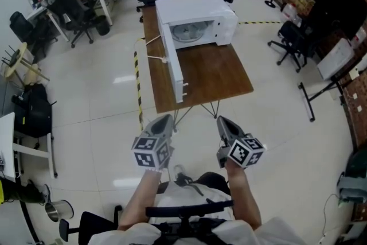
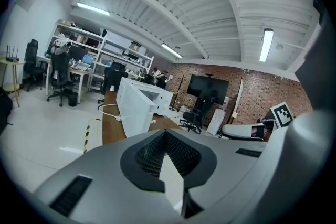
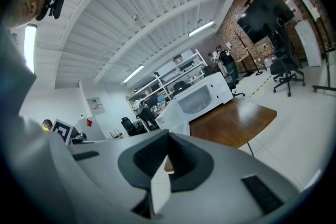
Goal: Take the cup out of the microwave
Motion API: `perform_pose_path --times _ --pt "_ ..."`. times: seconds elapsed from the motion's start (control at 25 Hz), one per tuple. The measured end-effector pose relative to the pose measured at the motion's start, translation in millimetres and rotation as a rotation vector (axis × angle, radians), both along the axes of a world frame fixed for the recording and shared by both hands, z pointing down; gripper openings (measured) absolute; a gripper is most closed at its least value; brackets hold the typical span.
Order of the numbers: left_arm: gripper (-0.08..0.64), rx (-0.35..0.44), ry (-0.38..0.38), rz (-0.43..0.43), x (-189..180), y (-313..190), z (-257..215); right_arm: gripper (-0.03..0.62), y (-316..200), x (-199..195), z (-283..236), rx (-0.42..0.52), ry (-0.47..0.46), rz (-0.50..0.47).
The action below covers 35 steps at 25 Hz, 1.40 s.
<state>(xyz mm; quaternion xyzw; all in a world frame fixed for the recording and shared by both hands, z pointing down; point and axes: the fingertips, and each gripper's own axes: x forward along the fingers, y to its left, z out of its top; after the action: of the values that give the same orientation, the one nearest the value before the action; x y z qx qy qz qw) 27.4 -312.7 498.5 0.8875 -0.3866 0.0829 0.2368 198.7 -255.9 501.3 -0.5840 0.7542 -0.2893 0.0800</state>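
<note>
With the left gripper (image 1: 163, 122) and right gripper (image 1: 225, 124) both clenched and empty, walk to the far table (image 1: 223, 74) and open one before reaching the microwave (image 1: 195, 11).

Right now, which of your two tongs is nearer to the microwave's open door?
Left. The left tongs hover just short of the table, almost in line with the open door; the right tongs hang farther to its right.

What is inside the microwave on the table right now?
The microwave stands with its door open. Inside, only the round turntable plate shows. No cup can be made out, but the microwave's roof hides the upper and rear cavity.
</note>
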Motion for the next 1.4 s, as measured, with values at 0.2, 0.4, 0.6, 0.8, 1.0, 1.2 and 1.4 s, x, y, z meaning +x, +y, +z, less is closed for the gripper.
perform_pose_path --times 0.2,0.4,0.6,0.8,1.0,1.2,1.4 --pt "-0.006 -0.009 -0.002 -0.016 -6.7 -20.4 5.6 -0.002 -20.5 -5.0 6.5 -0.015 -0.009 -0.008" --pt "-0.006 -0.019 -0.009 -0.034 -8.5 -44.3 10.6 -0.002 -49.8 -1.8 14.4 -0.023 -0.029 -0.015" --pt "-0.006 -0.017 -0.015 -0.059 -8.1 -77.7 13.6 -0.002 -87.1 1.4 19.0 -0.023 -0.035 -0.036" --pt "-0.006 -0.003 -0.037 -0.081 -1.0 -126.7 11.6 -0.002 -137.5 15.7 18.9 -0.022 -0.023 -0.045" --pt "-0.006 0.010 -0.083 -0.118 2.0 -182.7 16.2 -0.002 -193.5 23.6 20.4 -0.029 -0.009 -0.074" --pt "-0.006 0.005 -0.106 -0.146 7.9 -226.3 23.4 -0.001 -243.3 32.4 28.3 -0.036 0.008 -0.112" --pt "-0.006 -0.007 -0.123 -0.174 10.1 -261.4 32.2 0.031 -289.2 38.5 42.7 -0.047 0.057 -0.138"
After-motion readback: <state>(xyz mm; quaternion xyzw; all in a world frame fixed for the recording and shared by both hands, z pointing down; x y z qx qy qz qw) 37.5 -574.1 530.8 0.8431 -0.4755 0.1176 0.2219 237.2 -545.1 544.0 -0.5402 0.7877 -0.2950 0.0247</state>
